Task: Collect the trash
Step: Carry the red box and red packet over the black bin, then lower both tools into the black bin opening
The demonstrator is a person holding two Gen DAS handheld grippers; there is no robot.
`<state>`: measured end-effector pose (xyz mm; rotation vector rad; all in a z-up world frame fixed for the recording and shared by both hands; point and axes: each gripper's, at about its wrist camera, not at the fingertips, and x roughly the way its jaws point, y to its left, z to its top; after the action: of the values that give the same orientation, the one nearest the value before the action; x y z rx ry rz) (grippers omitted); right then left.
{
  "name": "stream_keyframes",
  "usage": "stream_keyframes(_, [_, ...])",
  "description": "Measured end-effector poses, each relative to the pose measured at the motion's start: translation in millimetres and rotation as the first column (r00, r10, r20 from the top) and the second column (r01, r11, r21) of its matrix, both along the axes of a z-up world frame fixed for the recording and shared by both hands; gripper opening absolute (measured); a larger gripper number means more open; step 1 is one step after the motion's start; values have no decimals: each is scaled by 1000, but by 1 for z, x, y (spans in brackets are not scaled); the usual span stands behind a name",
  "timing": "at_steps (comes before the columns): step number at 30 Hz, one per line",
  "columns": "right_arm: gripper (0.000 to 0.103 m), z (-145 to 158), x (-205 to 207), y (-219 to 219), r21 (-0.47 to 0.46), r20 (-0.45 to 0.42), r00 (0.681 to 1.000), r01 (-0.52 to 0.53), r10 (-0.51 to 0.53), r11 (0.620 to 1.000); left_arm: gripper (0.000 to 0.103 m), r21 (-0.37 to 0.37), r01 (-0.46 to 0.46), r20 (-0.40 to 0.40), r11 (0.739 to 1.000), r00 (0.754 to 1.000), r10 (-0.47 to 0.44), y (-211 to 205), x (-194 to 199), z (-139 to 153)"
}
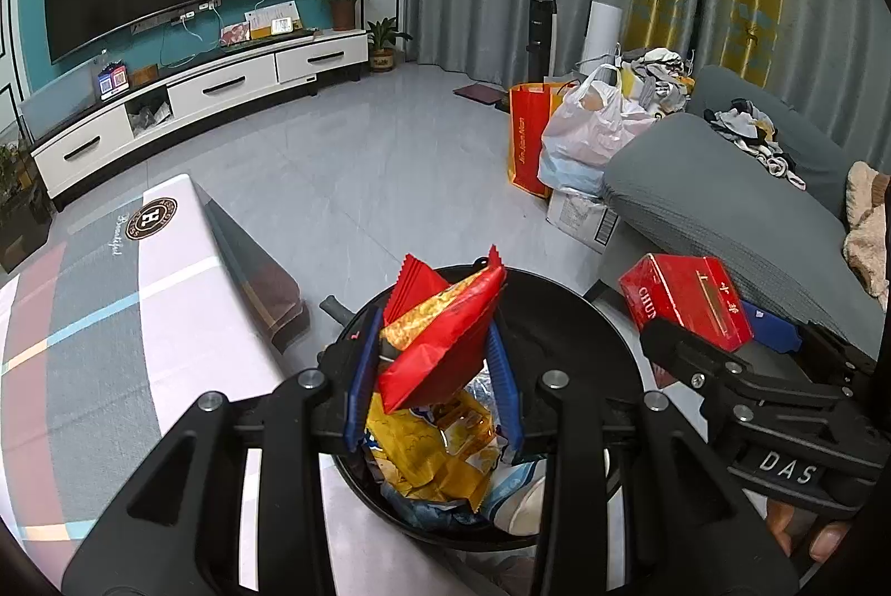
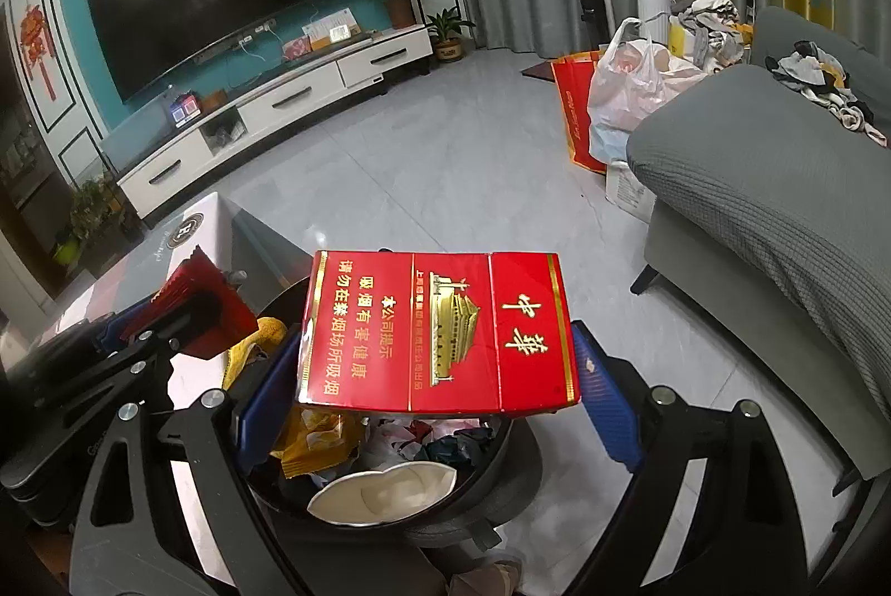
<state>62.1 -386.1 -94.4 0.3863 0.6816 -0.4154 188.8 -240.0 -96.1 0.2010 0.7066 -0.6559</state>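
Observation:
My left gripper (image 1: 434, 373) is shut on a red and gold snack wrapper (image 1: 440, 340), held above the round black trash bin (image 1: 562, 312). Inside the bin lie yellow wrappers (image 1: 434, 451) and other litter. My right gripper (image 2: 429, 373) is shut on a flat red cigarette carton (image 2: 440, 334) with gold print, also over the bin (image 2: 518, 434). A crushed white paper cup (image 2: 384, 490) lies in the bin. In the left wrist view the carton (image 1: 685, 301) and the right gripper (image 1: 718, 345) hang at the right; in the right wrist view the snack wrapper (image 2: 195, 312) shows at the left.
A low table with a striped cloth (image 1: 111, 317) stands left of the bin. A grey sofa (image 1: 724, 195) is at the right, with bags (image 1: 579, 133) and a box beside it. A television cabinet (image 1: 195, 100) lines the far wall across bare tiled floor (image 1: 362, 161).

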Motion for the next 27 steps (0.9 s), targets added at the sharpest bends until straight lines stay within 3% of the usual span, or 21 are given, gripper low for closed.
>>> stream_keyframes(27, [89,-19,18,-6,12,-70,998,0,1,1000,37,31,13,-80,999,997,-10,-9,21,-19])
